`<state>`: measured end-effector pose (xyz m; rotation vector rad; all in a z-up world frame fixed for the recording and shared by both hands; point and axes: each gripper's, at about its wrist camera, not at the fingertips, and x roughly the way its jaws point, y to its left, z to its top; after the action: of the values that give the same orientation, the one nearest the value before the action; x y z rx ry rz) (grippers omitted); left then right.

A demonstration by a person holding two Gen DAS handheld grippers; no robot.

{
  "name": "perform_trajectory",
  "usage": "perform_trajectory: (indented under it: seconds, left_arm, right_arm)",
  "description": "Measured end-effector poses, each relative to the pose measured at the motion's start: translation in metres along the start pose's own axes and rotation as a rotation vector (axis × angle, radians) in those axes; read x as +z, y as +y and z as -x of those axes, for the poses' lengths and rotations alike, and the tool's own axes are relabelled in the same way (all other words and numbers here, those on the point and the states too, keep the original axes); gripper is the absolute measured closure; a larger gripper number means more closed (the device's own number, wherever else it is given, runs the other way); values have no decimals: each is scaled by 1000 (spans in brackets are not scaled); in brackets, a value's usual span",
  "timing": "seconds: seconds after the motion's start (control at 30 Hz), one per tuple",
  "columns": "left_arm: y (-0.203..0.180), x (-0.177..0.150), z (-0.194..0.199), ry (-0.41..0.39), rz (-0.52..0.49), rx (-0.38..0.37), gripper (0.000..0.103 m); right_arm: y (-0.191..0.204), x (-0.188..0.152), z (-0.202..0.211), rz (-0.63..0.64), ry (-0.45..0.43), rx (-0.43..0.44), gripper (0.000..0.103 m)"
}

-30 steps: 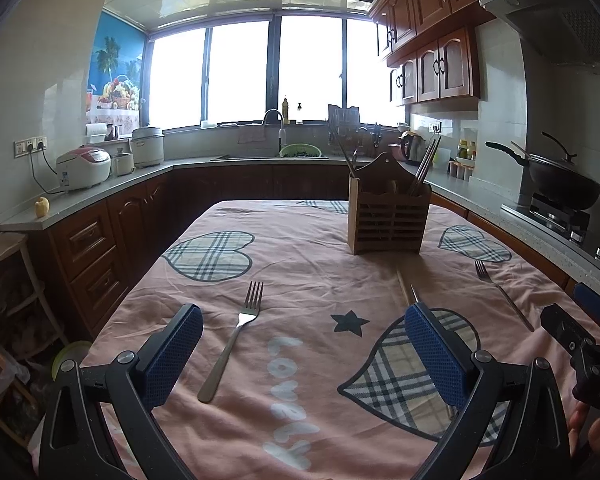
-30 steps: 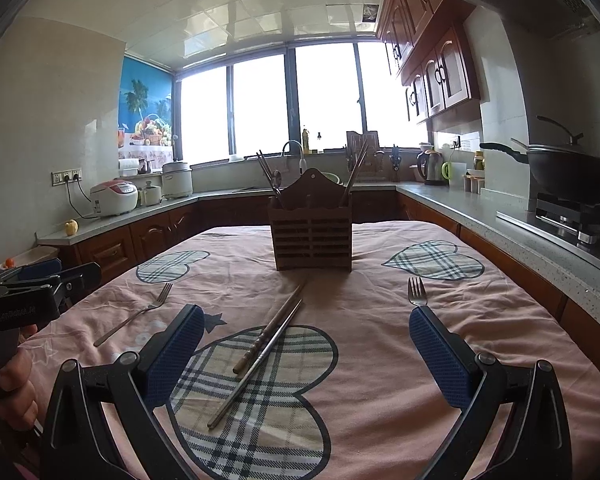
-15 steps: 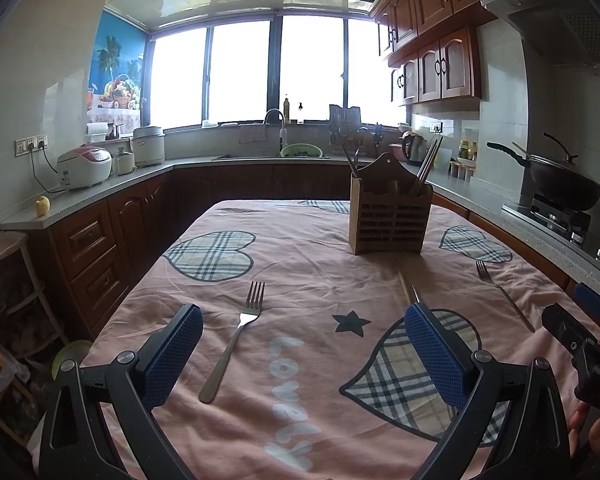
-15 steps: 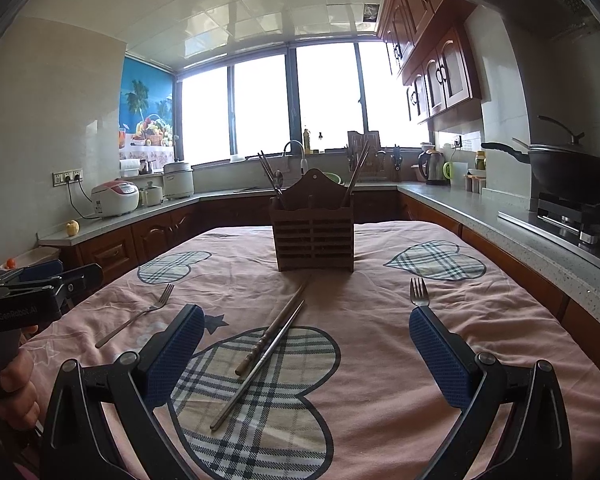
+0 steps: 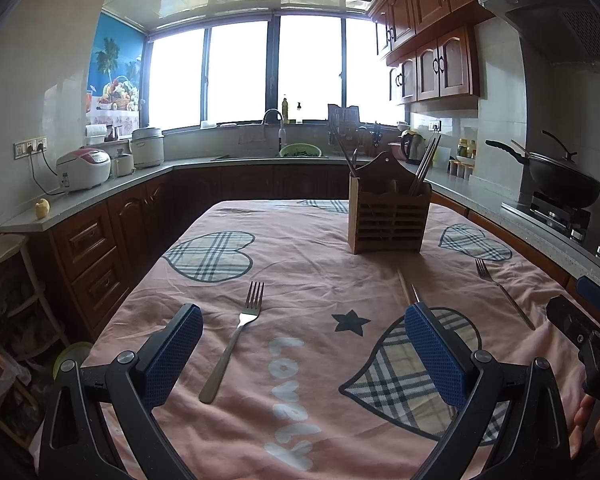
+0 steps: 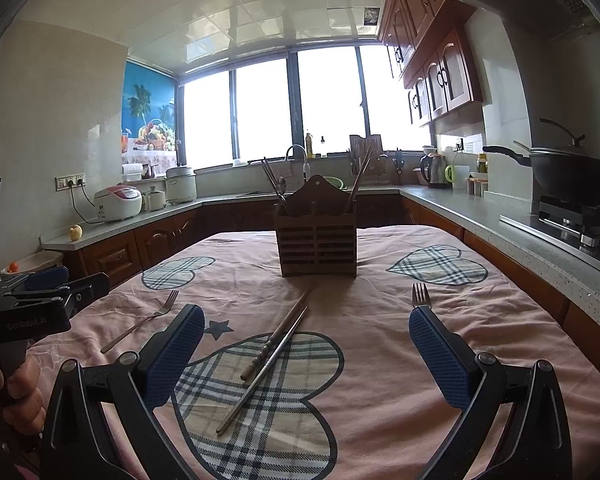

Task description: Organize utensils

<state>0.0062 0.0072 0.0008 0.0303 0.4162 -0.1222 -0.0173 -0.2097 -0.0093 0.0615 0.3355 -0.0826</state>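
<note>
On the pink heart-print tablecloth [image 5: 300,272], nothing has shifted since the earlier frames. Slatted wooden utensil caddy [image 6: 316,236] stands centrally; in front of it, both grippers, left gripper [image 5: 300,354] and right gripper [image 6: 306,354], gape empty. Right view alone shows the full chopstick pair [image 6: 272,356] before the caddy; left view shows the left-hand steel fork [image 5: 236,340] closest.

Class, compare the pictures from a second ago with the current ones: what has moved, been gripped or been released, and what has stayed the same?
Nothing visibly changed. Both forks, the chopsticks and the wooden holder lie as before on the tablecloth; the left gripper and right gripper stay open and empty.
</note>
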Motion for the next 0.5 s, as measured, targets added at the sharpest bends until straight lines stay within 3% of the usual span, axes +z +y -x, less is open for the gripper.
perform_trajectory:
  seconds: [0.5]
  left_arm:
    - [0, -1, 0, -3, 1, 10, 1]
  right_arm:
    - [1, 1, 2, 2, -8, 1, 0]
